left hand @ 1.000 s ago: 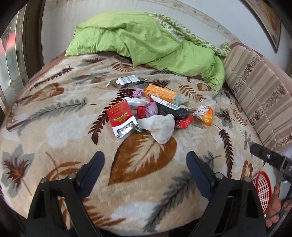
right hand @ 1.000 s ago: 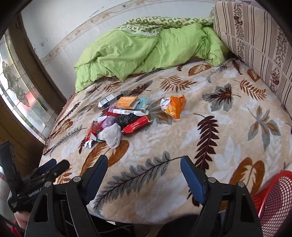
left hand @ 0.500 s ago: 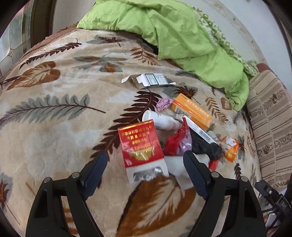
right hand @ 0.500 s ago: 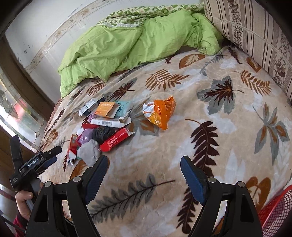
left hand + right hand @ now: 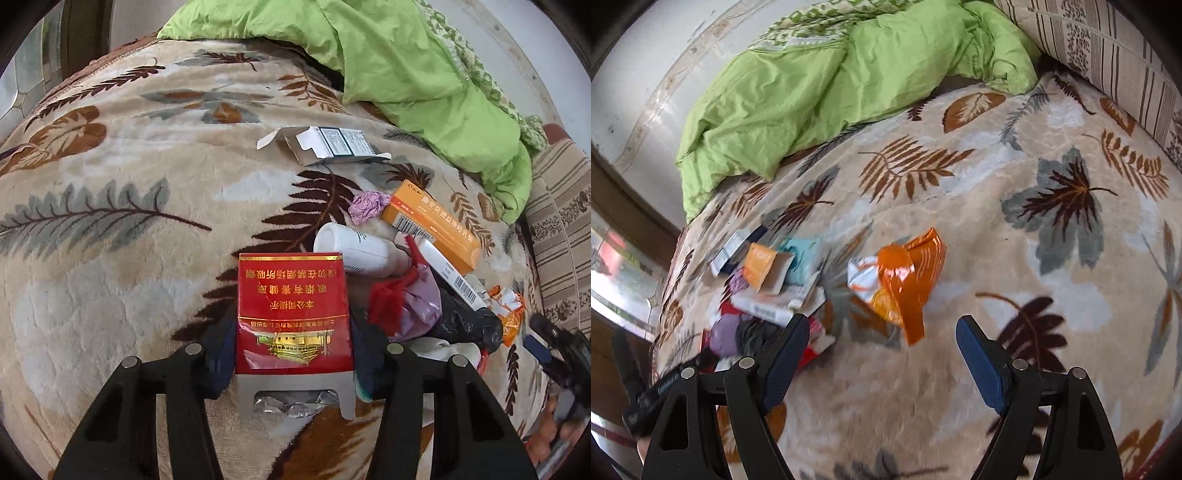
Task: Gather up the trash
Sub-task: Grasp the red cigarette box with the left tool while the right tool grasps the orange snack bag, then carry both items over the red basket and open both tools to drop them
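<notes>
Left gripper (image 5: 293, 354) straddles the red cigarette pack (image 5: 293, 314), one finger at each long side, apparently closed onto it; actual contact is partly hidden. The pack's long axis runs straight away from the gripper, and it lies flat on the leaf-print blanket (image 5: 110, 229) at the pile's left edge. Right gripper (image 5: 879, 354) is wide open and empty, with the orange snack wrapper (image 5: 905, 280) just ahead, slightly left of centre, lying diagonally.

Bottle (image 5: 360, 251) behind cigarette pack (image 5: 293, 314)
</notes>
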